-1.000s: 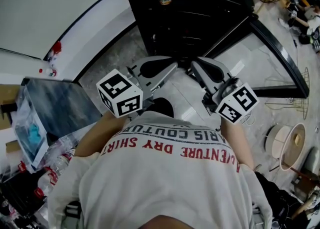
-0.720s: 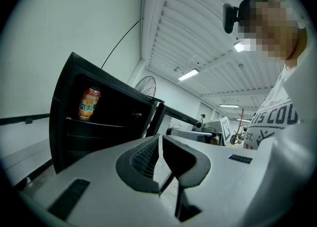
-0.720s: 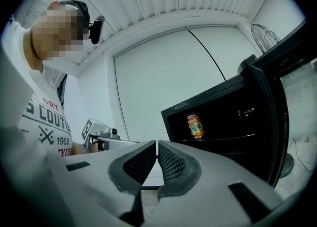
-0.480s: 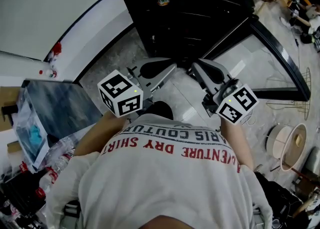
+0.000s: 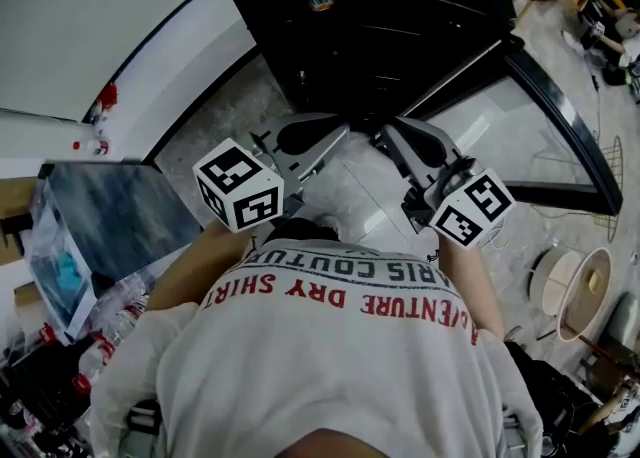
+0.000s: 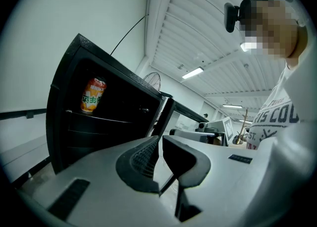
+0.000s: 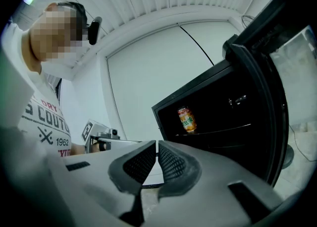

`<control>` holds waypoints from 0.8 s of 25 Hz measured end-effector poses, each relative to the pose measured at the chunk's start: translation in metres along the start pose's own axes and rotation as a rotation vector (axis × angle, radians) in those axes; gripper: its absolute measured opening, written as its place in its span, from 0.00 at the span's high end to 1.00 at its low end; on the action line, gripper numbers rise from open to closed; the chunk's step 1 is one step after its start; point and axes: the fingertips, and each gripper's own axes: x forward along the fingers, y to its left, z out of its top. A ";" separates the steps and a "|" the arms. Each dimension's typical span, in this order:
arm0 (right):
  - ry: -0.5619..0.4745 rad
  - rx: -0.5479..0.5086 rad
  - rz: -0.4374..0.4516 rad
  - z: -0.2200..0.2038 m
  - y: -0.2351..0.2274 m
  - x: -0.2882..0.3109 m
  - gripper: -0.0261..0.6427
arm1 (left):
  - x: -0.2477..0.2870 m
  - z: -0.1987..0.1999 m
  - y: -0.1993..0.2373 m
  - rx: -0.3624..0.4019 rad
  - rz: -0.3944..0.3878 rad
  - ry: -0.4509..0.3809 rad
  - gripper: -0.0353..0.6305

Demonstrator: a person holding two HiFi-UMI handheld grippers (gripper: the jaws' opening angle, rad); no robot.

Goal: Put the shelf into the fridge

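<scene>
The black fridge (image 5: 380,16) stands open in front of me, its glass door (image 5: 540,116) swung out to the right. An orange can (image 5: 321,3) (image 6: 92,95) (image 7: 186,119) sits on an upper rack inside. Between my two grippers I hold a thin clear shelf (image 5: 365,191) with a dark rim (image 6: 167,185) (image 7: 148,185), level and just before the fridge opening. My left gripper (image 5: 345,133) (image 6: 159,146) is shut on its left edge. My right gripper (image 5: 385,138) (image 7: 156,154) is shut on its right edge. Most of the pane is hard to make out against the pale floor.
A dark table (image 5: 120,216) with bags and bottles (image 5: 110,331) crowds the left. A round pale fan-like object (image 5: 570,291) and a wire stand (image 5: 590,186) sit on the floor at the right, behind the open door. A white wall runs at the upper left.
Both grippers and the shelf have edged slightly toward the fridge opening; the jaws have stayed shut.
</scene>
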 end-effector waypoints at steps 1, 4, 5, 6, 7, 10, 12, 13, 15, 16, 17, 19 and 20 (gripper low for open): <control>0.003 0.001 0.000 -0.001 -0.001 0.001 0.92 | 0.001 0.000 0.001 -0.002 0.001 -0.003 0.88; 0.008 0.001 0.001 -0.002 -0.004 0.003 0.92 | 0.002 0.000 0.004 -0.005 0.001 -0.006 0.88; 0.008 -0.002 0.003 -0.002 -0.004 0.004 0.92 | 0.002 0.000 0.005 -0.005 0.001 -0.006 0.88; 0.007 -0.008 0.006 -0.001 -0.003 0.004 0.92 | 0.002 0.000 0.005 -0.005 0.000 -0.005 0.88; 0.007 -0.017 0.009 0.000 -0.001 0.005 0.92 | 0.002 0.000 0.006 -0.004 -0.001 -0.005 0.88; 0.005 -0.043 0.013 0.002 0.003 0.004 0.93 | 0.004 0.000 0.004 -0.001 -0.008 -0.007 0.88; 0.004 -0.049 0.012 0.003 0.004 0.003 0.93 | 0.004 0.000 0.001 0.004 -0.013 -0.007 0.88; 0.003 -0.049 0.013 0.004 0.005 0.003 0.93 | 0.004 0.001 0.000 0.007 -0.016 -0.008 0.88; -0.002 -0.049 0.019 0.005 0.008 0.002 0.93 | 0.005 0.002 -0.002 0.013 -0.021 -0.008 0.88; -0.003 -0.049 0.022 0.006 0.009 0.001 0.93 | 0.005 0.002 -0.003 0.015 -0.023 -0.008 0.88; -0.004 -0.050 0.024 0.005 0.010 0.000 0.93 | 0.005 0.002 -0.004 0.016 -0.025 -0.007 0.88; -0.004 -0.052 0.025 0.005 0.011 -0.001 0.93 | 0.005 0.001 -0.007 0.018 -0.027 -0.006 0.88; -0.004 -0.053 0.025 0.005 0.012 -0.002 0.93 | 0.005 0.001 -0.008 0.020 -0.028 -0.006 0.88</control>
